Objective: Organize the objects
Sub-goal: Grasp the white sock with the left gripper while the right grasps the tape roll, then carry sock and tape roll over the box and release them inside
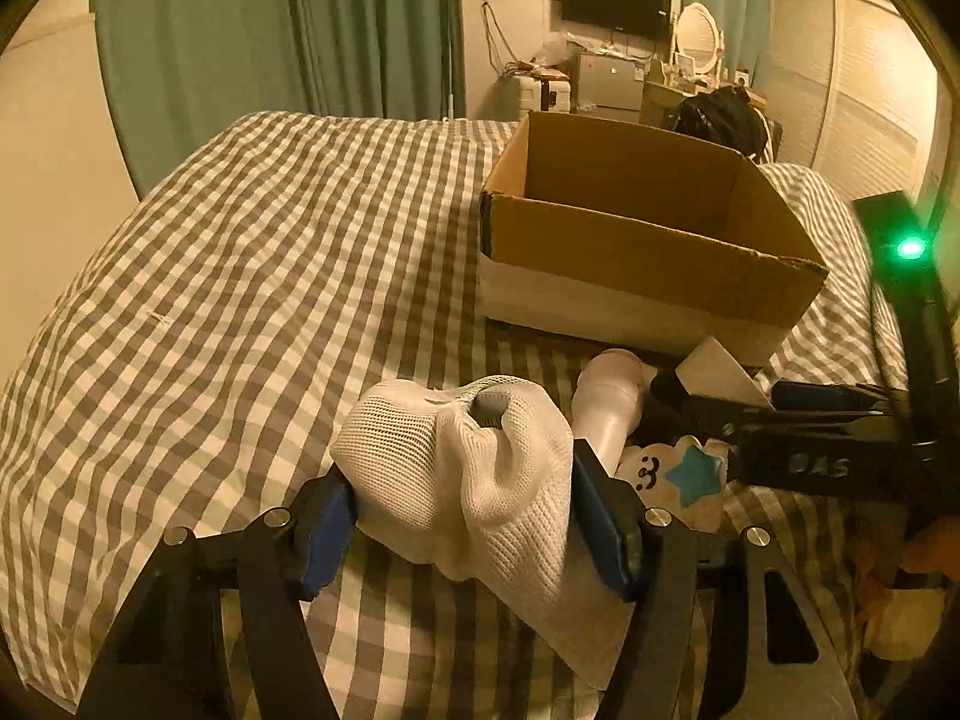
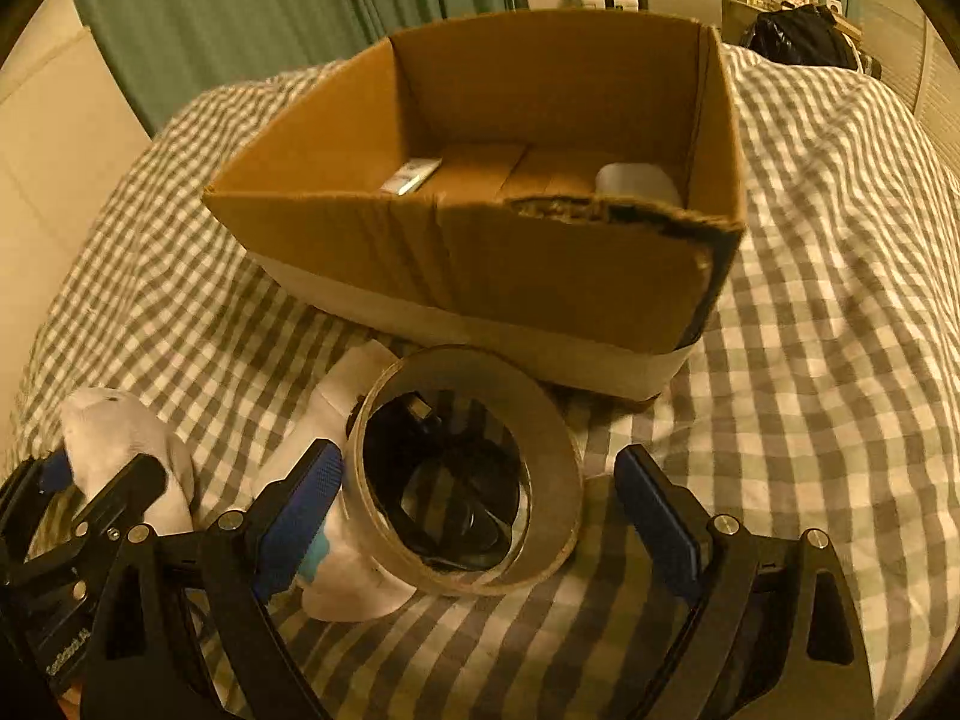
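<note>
Left wrist view: left gripper (image 1: 462,501) jaws clamp mesh bundle (image 1: 462,468); right gripper (image 2: 480,510) jaws released.

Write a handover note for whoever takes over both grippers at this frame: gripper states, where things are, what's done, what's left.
Left gripper: shut on the white mesh bundle, above the checked bedcover.
Right gripper: open, jaws either side of the tape roll, no grip yet.
Cardboard box: on the bed just beyond, already holding a small packet and a pale grey item.
Left: box the bundle and roll, then the white pipe fitting and star-print cloth.
</note>
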Demonstrator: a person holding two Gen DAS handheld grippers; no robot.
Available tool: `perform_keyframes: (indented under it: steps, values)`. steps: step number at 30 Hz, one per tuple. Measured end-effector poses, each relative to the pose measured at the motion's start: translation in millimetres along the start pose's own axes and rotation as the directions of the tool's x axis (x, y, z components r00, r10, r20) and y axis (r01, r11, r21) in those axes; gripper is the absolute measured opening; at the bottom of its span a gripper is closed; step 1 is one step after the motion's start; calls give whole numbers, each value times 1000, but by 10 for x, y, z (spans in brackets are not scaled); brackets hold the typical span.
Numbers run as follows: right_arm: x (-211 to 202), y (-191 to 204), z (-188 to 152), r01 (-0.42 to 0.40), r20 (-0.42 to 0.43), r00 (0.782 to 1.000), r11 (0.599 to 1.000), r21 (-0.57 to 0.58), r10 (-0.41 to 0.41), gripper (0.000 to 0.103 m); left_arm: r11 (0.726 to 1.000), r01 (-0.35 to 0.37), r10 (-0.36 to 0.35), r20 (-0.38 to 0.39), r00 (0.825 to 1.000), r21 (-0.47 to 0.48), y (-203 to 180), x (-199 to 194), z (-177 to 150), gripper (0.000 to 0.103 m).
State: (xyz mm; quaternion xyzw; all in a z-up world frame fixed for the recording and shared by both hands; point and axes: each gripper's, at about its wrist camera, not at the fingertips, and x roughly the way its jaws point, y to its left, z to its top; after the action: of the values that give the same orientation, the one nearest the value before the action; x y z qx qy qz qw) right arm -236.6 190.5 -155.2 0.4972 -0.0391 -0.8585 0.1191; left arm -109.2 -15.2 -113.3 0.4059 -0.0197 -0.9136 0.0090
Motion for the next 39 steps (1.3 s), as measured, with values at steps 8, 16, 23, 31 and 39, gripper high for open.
perform_keyframes:
  steps: [8,16,23,31,39]
  values:
    - [57,45,-13,1,-17,1000,1000,-9,-1,82,1000,11,-11,-6,1000,-5,29,20,44,68]
    - [-343,125,-106,65,136,989,997,-45,-58,82,999,33,-33,-5,999,-18,40,-12,56,68]
    - [-701,120,-67,97,234,969,993,-60,-80,82,998,59,-59,29,998,-11,32,-179,175,68]
    - [-1184,194,94,160,333,936,982,-103,-117,82,996,85,-85,110,990,12,-2,-445,618,68]
    - [-1629,267,425,184,424,899,974,-132,-112,82,994,101,-108,165,980,50,-66,-475,1151,68]
